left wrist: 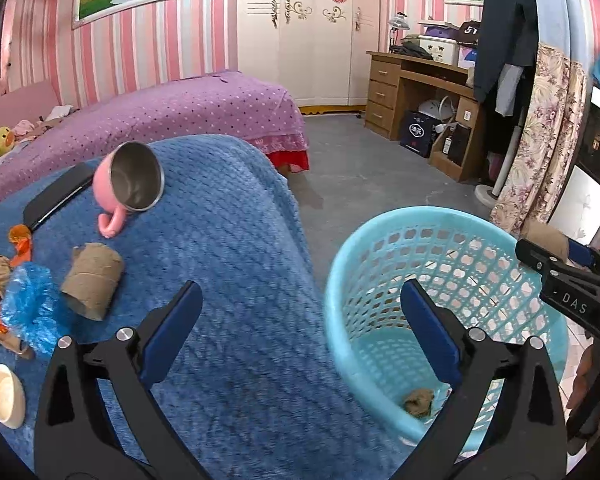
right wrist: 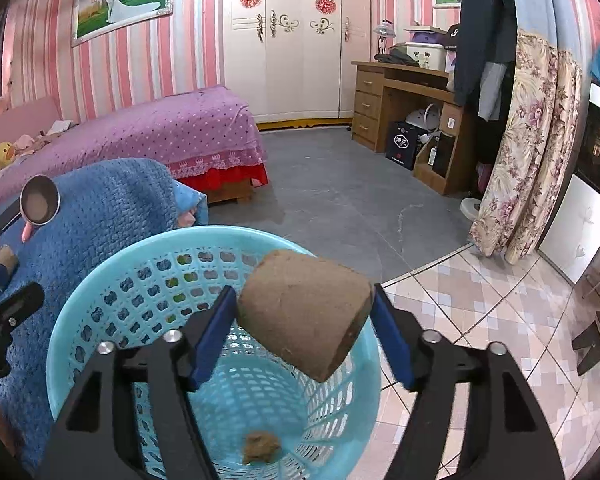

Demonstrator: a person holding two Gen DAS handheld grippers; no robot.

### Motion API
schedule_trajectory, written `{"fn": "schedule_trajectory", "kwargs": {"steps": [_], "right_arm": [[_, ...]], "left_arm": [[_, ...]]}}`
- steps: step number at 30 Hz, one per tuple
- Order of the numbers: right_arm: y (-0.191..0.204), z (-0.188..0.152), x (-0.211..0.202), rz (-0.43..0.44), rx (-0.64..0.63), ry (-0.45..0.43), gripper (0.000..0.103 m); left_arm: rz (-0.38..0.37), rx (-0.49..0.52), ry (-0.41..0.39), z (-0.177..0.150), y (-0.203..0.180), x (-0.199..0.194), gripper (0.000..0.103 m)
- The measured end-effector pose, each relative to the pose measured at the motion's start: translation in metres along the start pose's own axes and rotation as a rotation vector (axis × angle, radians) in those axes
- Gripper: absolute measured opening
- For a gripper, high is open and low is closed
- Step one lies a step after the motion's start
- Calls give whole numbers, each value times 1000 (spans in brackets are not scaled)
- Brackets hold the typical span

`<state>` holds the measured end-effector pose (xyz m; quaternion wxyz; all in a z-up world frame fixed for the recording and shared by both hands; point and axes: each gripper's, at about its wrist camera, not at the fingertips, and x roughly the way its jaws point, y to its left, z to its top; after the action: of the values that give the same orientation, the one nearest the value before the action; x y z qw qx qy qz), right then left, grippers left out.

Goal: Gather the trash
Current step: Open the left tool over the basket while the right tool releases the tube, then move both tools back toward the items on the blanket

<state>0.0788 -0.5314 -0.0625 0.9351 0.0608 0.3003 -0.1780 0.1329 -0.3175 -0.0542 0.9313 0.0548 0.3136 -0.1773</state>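
Observation:
My right gripper [right wrist: 303, 292] hangs over the light blue basket [right wrist: 100, 280] with a brown cardboard tube [right wrist: 304, 320] tilted between its fingertips, touching both blue pads. A crumpled brown scrap [right wrist: 261, 453] lies on the basket floor. My left gripper [left wrist: 300, 292] stands wide open and empty, one finger above the blue blanket [left wrist: 240, 240], the other over the basket [left wrist: 340, 272]. A second cardboard tube [left wrist: 92, 286], a blue plastic wrapper [left wrist: 32, 308] and orange wrappers [left wrist: 22, 244] lie on the blanket to the left. The right gripper [left wrist: 548, 248] with its tube shows at the right edge.
A pink cup [left wrist: 130, 180] lies tipped on the blanket beside a black phone [left wrist: 58, 196], and a small white dish [left wrist: 6, 396] sits near the left edge. Behind are a purple bed [left wrist: 180, 116], a wooden desk [left wrist: 412, 92] and a floral curtain [left wrist: 540, 140].

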Motion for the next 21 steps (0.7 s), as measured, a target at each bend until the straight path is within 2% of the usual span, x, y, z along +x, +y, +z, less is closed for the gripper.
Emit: {"fn": "schedule_trajectory", "kwargs": {"steps": [2,6,7,8,15,21], "right_arm": [[3,1,0,5,-4,-3,82],[12,2,0,-15,-29,-5,85],[13,2,0,-20,-30,-7,93],[16,2,-2,-27,-30,-15,96],[27,6,-5,-38,-33,-23,98],[45,13,-9,-22,-23,-24,98]], "left_arm": [[10,-4,-1,-1,7,-3,96],[25,-10,-8,-3,18,-12,97],[33,-7,-9,-4,21,-14,97],[38,-6,-10,-6,24,-16,97],[56,-41,-23,-6,51,-34,97],[100,-48,-46,-5,77,-54,97]]}}
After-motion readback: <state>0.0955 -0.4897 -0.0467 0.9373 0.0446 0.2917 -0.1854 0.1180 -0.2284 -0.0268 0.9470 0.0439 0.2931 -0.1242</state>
